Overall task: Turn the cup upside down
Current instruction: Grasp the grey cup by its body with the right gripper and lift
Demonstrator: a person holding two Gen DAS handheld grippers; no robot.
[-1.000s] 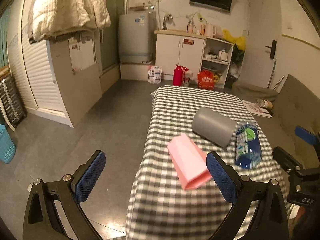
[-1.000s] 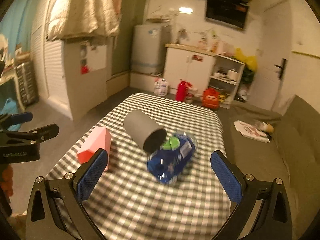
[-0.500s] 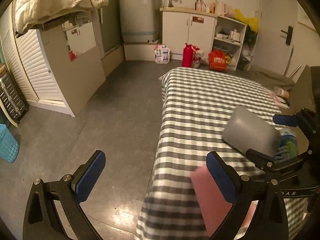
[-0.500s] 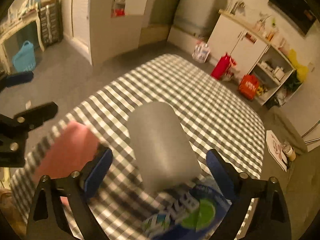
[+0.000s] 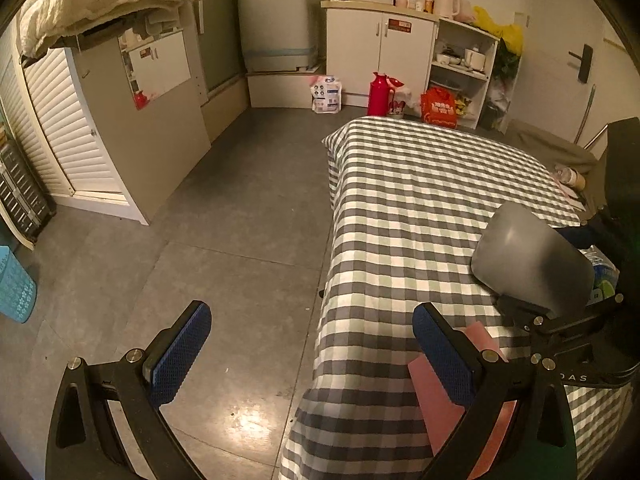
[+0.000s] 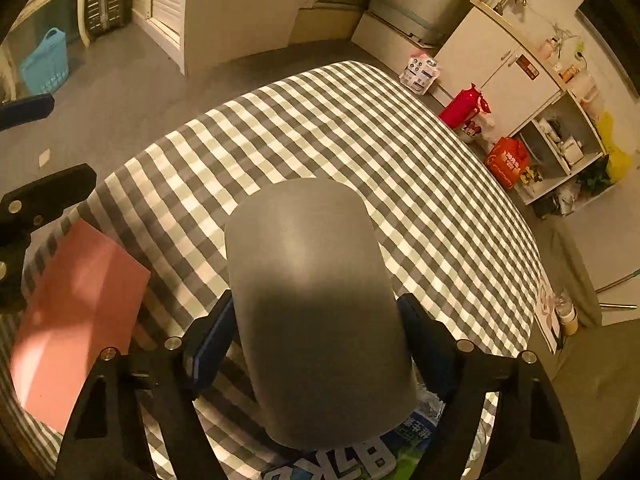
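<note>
A grey cup (image 6: 316, 300) lies on its side on the checked tablecloth (image 6: 360, 136), its closed base pointing away from the right wrist camera. My right gripper (image 6: 316, 344) has closed its blue-padded fingers on both sides of the cup near its rim. The cup also shows in the left wrist view (image 5: 532, 258) with the right gripper (image 5: 568, 320) around it. My left gripper (image 5: 308, 356) is open and empty, off the table's left front corner over the floor.
A pink box (image 6: 76, 316) lies on the cloth left of the cup and shows in the left wrist view (image 5: 452, 392). A blue plastic bottle (image 6: 360, 460) lies under and behind the cup's rim. Cabinets (image 5: 380, 52), a red flask (image 5: 378, 94) and grey floor (image 5: 200, 220) surround the table.
My right gripper moved forward and down over the cup and closed its fingers on it. My left gripper swung left and back, off the table's corner.
</note>
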